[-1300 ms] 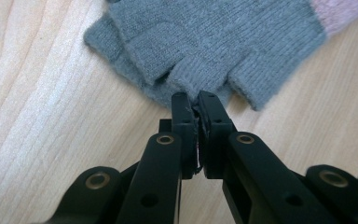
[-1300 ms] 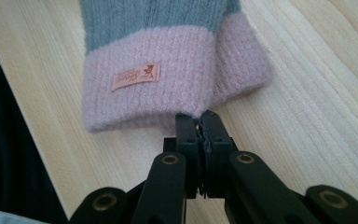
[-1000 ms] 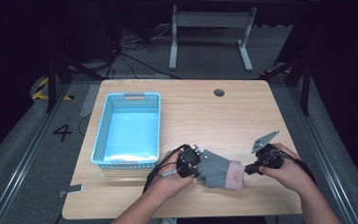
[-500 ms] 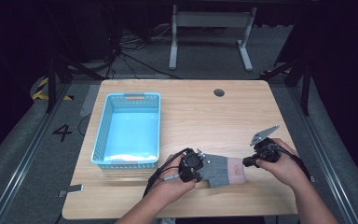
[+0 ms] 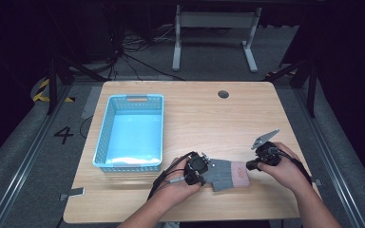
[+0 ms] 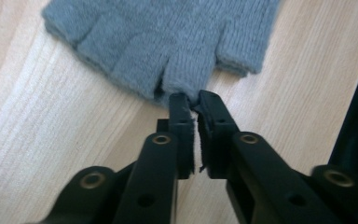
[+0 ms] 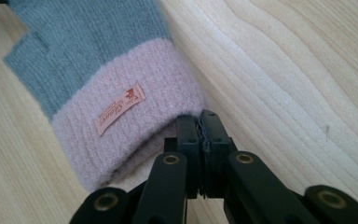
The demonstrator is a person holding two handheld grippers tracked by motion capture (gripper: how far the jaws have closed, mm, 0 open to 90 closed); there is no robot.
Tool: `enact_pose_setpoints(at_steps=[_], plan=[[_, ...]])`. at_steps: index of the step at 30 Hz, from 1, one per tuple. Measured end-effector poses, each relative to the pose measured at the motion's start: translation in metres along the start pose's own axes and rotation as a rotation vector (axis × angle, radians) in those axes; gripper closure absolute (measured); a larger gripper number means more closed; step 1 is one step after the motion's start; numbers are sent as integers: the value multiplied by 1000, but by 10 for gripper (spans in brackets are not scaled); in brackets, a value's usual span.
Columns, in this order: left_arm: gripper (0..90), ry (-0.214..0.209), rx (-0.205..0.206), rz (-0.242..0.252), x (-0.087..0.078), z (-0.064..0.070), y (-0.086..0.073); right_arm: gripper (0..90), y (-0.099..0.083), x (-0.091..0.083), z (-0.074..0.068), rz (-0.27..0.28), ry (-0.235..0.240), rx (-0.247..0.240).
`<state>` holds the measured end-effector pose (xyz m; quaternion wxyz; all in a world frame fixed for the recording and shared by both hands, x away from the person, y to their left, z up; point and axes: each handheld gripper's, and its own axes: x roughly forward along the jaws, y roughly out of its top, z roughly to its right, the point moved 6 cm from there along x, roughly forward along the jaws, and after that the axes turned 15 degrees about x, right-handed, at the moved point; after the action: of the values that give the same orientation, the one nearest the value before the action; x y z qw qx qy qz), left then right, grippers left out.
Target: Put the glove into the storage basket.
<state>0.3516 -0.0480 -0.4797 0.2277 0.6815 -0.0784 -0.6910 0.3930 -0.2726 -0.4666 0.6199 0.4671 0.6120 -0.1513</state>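
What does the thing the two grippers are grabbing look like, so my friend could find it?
Look at the wooden table, near its front edge, right of the blue basket. Between the two hands lies a flat knitted glove. It is grey with a pink cuff bearing a small tag.

High view down over table; both gripper views close on glove.
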Motion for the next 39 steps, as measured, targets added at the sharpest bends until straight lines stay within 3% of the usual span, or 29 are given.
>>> enact_pose_setpoints(at_steps=[2,7,15,26,31,34,39], plan=[[751,-2,-2,4,-1,-1,-1,854,-1,0,1,-1,-4,-3],[689,-29,-10,18,-6,1,-1,745,0,-5,5,48,-23,-13],[656,-12,8,59,-21,3,8,740,-5,-20,14,91,-57,20],[622,17,23,94,-31,0,24,717,-14,-31,19,111,-62,63],[580,29,25,112,-31,-4,35,712,-17,-35,21,122,-59,79],[498,54,44,113,-27,-9,40,707,-17,-37,21,130,-65,83],[444,45,46,121,-19,-13,45,692,-18,-38,19,133,-59,81]])
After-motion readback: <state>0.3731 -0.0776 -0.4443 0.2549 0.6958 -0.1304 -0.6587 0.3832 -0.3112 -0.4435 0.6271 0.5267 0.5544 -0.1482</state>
